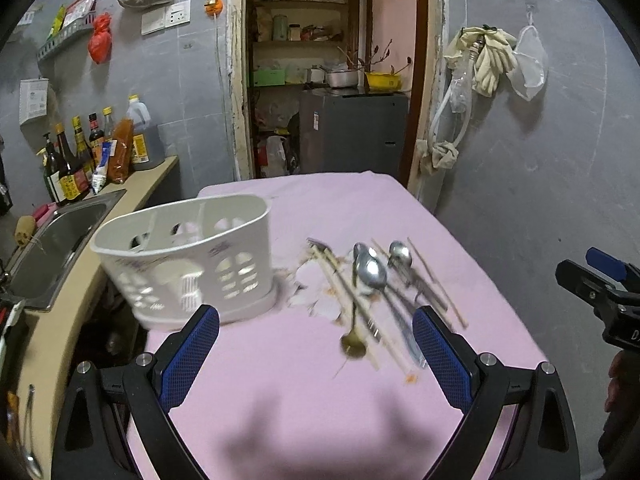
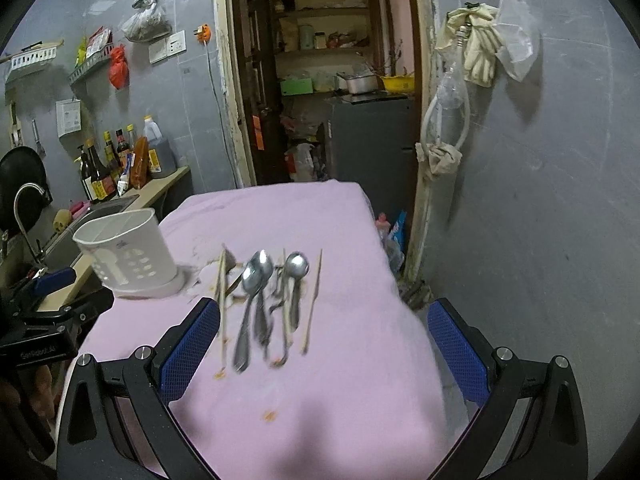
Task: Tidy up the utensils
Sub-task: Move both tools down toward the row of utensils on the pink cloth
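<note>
Utensils (image 2: 272,300) ahead of spread right gripper (image 2: 324,344), untouched

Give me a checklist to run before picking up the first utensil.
1. Left gripper open and empty: ok.
2. Right gripper open and empty: ok.
3. Holder upright on the table, mouth unobstructed: ok.
4. Utensils within view of both grippers: ok; spoons, chopsticks and a fork lie in a loose row right of the holder.
5. Utensils separated for a clean single grasp: not ok; several overlap.
6. Holder compartments free of contents: cannot tell; the inside is only partly visible.
</note>
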Demonstrator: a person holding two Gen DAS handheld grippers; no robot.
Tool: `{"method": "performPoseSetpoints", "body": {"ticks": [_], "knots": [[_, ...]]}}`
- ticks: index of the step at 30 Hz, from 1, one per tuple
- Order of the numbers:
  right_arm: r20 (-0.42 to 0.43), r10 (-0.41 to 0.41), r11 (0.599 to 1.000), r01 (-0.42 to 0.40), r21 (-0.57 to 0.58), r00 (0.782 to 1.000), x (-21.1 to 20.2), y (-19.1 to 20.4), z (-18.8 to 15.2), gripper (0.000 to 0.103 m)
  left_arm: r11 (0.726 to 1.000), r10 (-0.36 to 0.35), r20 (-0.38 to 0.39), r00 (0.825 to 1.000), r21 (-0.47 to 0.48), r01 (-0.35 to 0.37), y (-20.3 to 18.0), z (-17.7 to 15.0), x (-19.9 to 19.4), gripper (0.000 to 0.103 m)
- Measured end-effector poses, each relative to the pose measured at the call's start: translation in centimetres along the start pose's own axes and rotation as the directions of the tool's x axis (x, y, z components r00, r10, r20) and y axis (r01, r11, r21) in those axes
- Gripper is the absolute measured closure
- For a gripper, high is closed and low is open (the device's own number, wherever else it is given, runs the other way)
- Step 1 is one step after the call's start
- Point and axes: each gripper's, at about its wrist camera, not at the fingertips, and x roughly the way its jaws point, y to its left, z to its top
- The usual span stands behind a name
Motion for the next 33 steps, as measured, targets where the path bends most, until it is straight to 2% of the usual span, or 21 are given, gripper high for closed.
{"method": "performPoseSetpoints", "body": {"ticks": [10,19,23,26,30,33], "knots": [[0.023,0.081,0.995,-0.080,-0.062,0.996,7.7,-2.0,3.5,0.001,0.997,0.076,0.030,0.997,-0.022,-0.076,-3.0,2.2,5.8,0.005],[-0.003,0.170,0.981,-0.170,-0.091,0.985,13.1,-3.9,4.4,0.001,0.997,0.053,-0.024,0.998,-0.056,-0.054,-3.8,2.6,10.0,0.005],[-0.038,0.179,0.978,-0.182,-0.105,0.983,15.4,-4.4,4.3,0.001,0.994,0.082,-0.044,0.996,-0.064,-0.085,-3.8,2.5,11.6,0.006],[-0.062,0.195,0.975,-0.201,-0.096,0.979,17.0,-4.5,4.1,0.001,0.992,0.099,-0.061,0.993,-0.075,-0.103,-4.0,2.6,12.8,0.010],[-0.091,0.236,0.967,-0.243,-0.075,0.968,19.0,-4.2,3.6,0.002,0.991,0.110,-0.083,0.990,-0.071,-0.116,-4.2,2.5,14.2,0.020],[-0.142,0.267,0.958,-0.278,-0.064,0.953,20.8,-3.8,3.1,0.011,0.990,0.110,-0.105,0.988,-0.081,-0.119,-4.1,2.3,15.1,0.031]]}}
